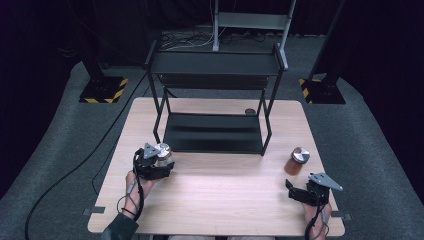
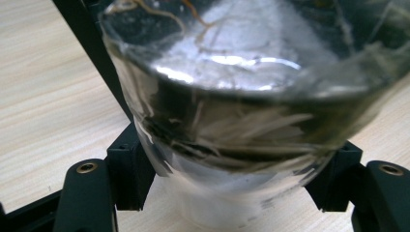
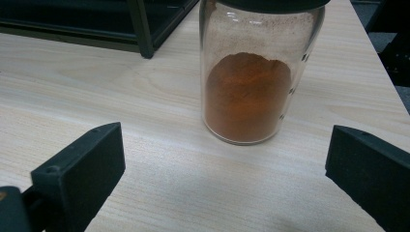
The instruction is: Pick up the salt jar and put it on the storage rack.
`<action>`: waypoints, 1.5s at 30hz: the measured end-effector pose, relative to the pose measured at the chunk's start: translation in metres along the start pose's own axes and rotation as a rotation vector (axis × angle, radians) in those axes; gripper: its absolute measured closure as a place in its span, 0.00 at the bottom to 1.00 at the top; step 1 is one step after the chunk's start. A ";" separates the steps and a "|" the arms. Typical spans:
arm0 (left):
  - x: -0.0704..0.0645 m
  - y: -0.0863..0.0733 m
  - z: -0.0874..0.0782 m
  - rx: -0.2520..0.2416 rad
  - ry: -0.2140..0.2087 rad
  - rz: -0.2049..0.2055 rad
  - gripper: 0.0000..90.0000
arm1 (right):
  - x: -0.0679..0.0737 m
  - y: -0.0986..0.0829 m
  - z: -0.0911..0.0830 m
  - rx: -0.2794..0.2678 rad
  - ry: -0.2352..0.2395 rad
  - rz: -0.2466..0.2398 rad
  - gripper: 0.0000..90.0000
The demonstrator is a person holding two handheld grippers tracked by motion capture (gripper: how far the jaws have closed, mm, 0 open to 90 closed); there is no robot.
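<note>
Glass jar (image 2: 232,121) sits clamped between the left gripper (image 1: 156,165) jaws, just before the black shelf rack (image 1: 215,100). Right gripper (image 3: 227,179) jaws stand apart, facing a spice jar (image 3: 251,77) upright on the surface (image 1: 225,200).

Lab/test rig: black curtains (image 1: 45,30), hazard-striped stand bases (image 1: 104,91) on grey carpet (image 1: 60,145), cables (image 1: 187,39) behind the bench (image 1: 220,200).
</note>
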State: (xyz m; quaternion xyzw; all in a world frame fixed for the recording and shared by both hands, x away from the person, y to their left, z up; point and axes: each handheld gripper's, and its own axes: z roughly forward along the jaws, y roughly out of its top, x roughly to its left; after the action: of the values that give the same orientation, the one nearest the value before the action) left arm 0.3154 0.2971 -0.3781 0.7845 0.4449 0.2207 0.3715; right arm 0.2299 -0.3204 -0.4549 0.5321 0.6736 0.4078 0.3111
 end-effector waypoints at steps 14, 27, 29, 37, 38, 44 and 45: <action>0.005 0.023 -0.009 0.020 -0.019 0.054 0.34 | 0.000 0.000 0.000 0.001 0.001 -0.002 0.00; 0.013 0.043 -0.017 0.025 -0.049 0.078 0.34 | 0.000 0.000 0.000 0.001 0.001 0.000 0.00; 0.015 0.046 -0.018 0.025 -0.055 0.082 0.34 | 0.000 0.000 0.000 0.000 0.002 -0.001 0.00; 0.018 0.057 -0.021 0.026 -0.071 0.093 0.34 | 0.000 0.000 0.000 0.000 0.002 -0.001 0.00; 0.018 0.059 -0.022 0.025 -0.070 0.096 0.34 | 0.000 0.000 0.000 0.000 0.002 -0.001 0.00; 0.019 0.067 -0.025 0.024 -0.073 0.109 0.34 | 0.000 0.000 0.000 0.000 0.003 -0.001 0.00; 0.019 0.068 -0.025 0.024 -0.074 0.109 0.34 | 0.000 0.000 0.000 0.000 0.003 -0.001 0.00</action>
State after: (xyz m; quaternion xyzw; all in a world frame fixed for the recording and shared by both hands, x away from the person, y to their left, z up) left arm 0.3445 0.3008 -0.3091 0.8195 0.3901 0.2059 0.3659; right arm 0.2299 -0.3208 -0.4549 0.5310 0.6744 0.4085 0.3104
